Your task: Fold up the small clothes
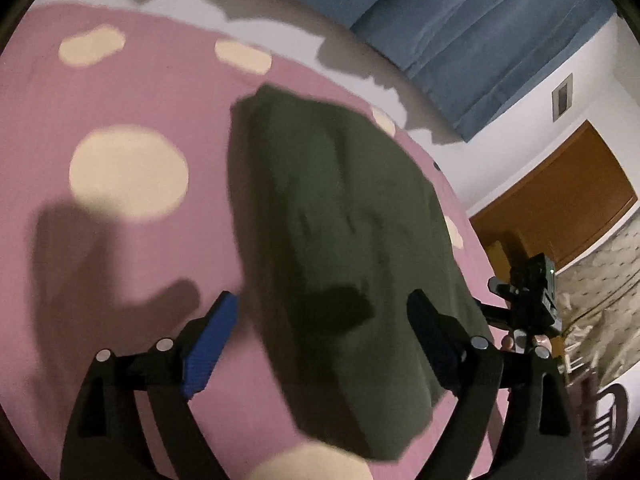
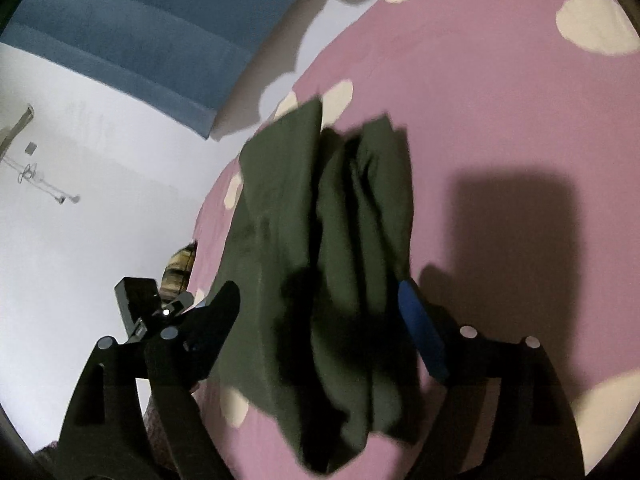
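Observation:
A dark green garment (image 1: 336, 216) lies folded on a pink bedsheet with cream spots (image 1: 132, 96). My left gripper (image 1: 322, 306) is open just above its near part, blue pads wide apart, holding nothing. In the right wrist view the same garment (image 2: 320, 264) shows folded layers with ridges on the pink sheet (image 2: 500, 120). My right gripper (image 2: 318, 294) is open over its near end, empty. The right gripper also shows in the left wrist view (image 1: 528, 300) beyond the garment's right edge. The left gripper also shows in the right wrist view (image 2: 152, 304) at the garment's left.
A blue curtain (image 1: 460, 28) hangs on the white wall behind the bed. A brown wooden door (image 1: 560, 200) and patterned bedding (image 1: 600, 280) are to the right. The bed's edge (image 2: 208, 216) runs left of the garment in the right wrist view.

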`<state>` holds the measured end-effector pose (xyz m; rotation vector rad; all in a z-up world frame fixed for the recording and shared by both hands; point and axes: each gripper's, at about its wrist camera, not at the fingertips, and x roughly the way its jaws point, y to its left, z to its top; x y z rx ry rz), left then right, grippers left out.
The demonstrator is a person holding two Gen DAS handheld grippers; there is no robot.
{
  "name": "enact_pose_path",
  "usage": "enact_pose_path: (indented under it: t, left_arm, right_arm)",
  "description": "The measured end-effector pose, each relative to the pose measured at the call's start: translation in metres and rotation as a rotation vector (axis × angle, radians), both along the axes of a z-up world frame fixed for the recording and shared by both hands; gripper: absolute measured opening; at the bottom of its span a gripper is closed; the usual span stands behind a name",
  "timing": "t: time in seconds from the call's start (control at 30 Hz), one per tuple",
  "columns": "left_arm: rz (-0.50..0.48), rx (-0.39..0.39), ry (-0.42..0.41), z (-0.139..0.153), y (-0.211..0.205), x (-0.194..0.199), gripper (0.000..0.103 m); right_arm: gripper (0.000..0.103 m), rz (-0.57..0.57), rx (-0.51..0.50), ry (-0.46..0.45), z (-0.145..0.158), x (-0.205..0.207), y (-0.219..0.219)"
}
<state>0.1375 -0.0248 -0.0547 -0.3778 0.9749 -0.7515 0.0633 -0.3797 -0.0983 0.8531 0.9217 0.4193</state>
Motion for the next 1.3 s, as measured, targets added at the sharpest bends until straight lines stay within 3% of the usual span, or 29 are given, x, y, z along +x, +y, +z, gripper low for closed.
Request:
enact_pose_path:
  t: [0.13,0.4,0.5,0.53,0.57,0.6,0.63,0.67,0.8,1.0,1.3]
  left_arm:
    - [-0.014,-0.041,0.069,-0.016,-0.001,-0.014,0.086]
    - [-0.051,-0.076,0.149,-0.035,-0.020,-0.012,0.086]
    - [-0.072,-0.056,0.123,-0.037,-0.030,-0.011,0.084]
    - [-0.081,-0.044,0.098,-0.034,-0.034,-0.013,0.077]
    - [-0.089,-0.029,0.085,-0.032,-0.038,-0.014,0.072]
    - [-0.085,-0.008,0.075,-0.029,-0.040,-0.015,0.068]
    - [-0.084,0.006,0.065,-0.026,-0.041,-0.016,0.065]
    - [-0.082,0.021,0.051,-0.022,-0.042,-0.017,0.061]
    - [-0.066,0.053,0.016,-0.006,-0.041,-0.021,0.052]
    - [-0.039,0.039,0.009,0.018,-0.017,-0.036,0.051]
    - [-0.051,0.076,0.038,-0.005,-0.004,-0.072,0.051]
  right_arm:
    - [0.082,0.020,-0.064,0.012,-0.003,-0.010,0.012]
    - [0.087,0.021,0.008,0.047,-0.033,0.008,0.014]
    - [0.089,0.056,-0.016,0.038,-0.033,0.018,0.024]
    - [0.083,0.079,-0.039,0.037,-0.032,0.020,0.029]
    - [0.065,0.092,-0.063,0.043,-0.032,0.022,0.033]
    - [0.056,0.102,-0.081,0.060,-0.033,0.023,0.036]
    - [0.043,0.110,-0.058,0.069,-0.036,0.024,0.035]
    - [0.038,0.106,-0.034,0.071,-0.036,0.024,0.034]
    - [0.030,0.095,-0.023,0.028,-0.023,0.021,0.037]
    - [0.027,0.129,0.021,-0.025,-0.008,0.007,0.057]
    - [0.026,0.145,0.061,-0.009,-0.026,-0.015,0.066]
